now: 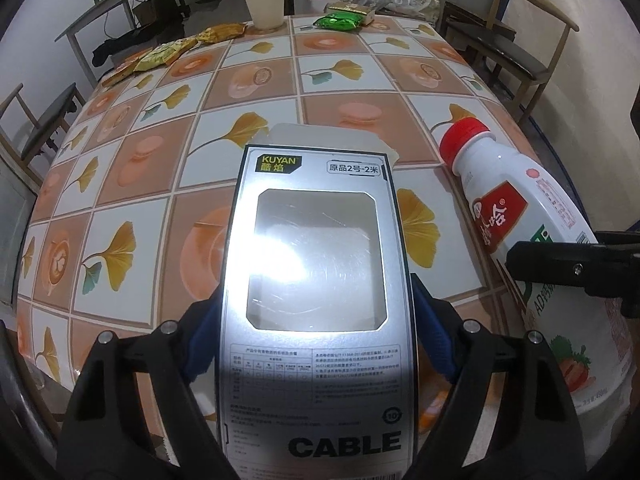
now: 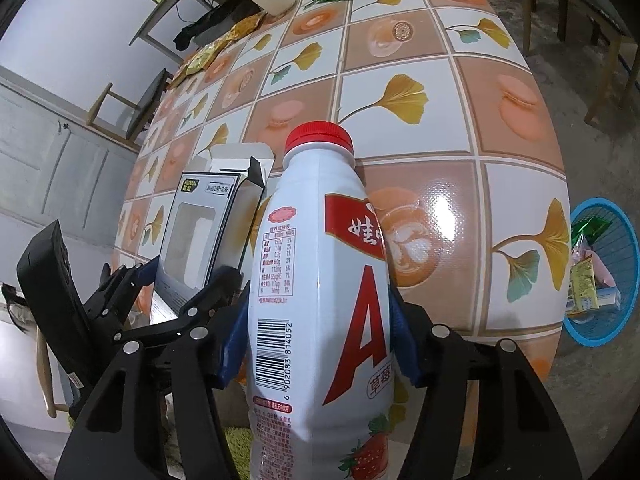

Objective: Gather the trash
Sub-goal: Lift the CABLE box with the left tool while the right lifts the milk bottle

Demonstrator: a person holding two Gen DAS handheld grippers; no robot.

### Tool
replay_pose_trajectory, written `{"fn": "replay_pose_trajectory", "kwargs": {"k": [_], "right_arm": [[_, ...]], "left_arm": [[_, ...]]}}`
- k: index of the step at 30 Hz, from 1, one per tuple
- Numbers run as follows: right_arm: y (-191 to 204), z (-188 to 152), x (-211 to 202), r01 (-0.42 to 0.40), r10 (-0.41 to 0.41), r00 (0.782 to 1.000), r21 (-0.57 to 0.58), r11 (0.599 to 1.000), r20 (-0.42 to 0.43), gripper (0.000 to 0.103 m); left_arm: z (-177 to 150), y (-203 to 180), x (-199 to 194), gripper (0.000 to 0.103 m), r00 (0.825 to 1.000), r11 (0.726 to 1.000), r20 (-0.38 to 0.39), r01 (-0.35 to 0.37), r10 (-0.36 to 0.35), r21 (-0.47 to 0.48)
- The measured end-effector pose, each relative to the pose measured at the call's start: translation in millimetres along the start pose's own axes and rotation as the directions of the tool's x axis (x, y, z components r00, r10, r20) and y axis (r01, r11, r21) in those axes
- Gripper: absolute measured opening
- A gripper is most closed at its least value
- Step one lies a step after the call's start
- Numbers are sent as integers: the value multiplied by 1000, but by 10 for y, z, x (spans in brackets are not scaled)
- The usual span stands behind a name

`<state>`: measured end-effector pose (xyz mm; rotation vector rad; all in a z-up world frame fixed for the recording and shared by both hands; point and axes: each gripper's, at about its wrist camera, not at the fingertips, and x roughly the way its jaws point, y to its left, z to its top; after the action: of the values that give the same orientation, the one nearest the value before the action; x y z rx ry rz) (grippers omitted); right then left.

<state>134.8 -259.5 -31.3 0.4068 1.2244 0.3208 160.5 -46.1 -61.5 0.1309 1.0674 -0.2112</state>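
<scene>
My left gripper (image 1: 316, 336) is shut on a silver cable box (image 1: 316, 280) with a clear window and an open top flap, held above the tiled table (image 1: 256, 80). The box also shows in the right wrist view (image 2: 200, 232). My right gripper (image 2: 316, 344) is shut on a white milk bottle (image 2: 320, 280) with a red cap, held just right of the box. The bottle also shows in the left wrist view (image 1: 520, 208). A blue trash basket (image 2: 612, 320) stands on the floor at the right of the table and holds several wrappers.
At the table's far edge are a paper cup (image 1: 266, 4), a green wrapper (image 1: 340, 22) and yellow snack packets (image 1: 172, 52). Wooden chairs (image 1: 516, 48) stand around the table. A shelf (image 1: 120, 4) runs along the back wall.
</scene>
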Motion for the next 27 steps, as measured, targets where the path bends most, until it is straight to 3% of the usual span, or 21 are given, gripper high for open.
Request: {"fn": "replay_pose_trajectory", "kwargs": {"k": [27], "right_arm": [[-116, -35, -103, -35, 33, 998, 38, 999, 47, 59]], "left_arm": [[-35, -116, -74, 78, 1000, 999, 24, -15, 14, 32]]}}
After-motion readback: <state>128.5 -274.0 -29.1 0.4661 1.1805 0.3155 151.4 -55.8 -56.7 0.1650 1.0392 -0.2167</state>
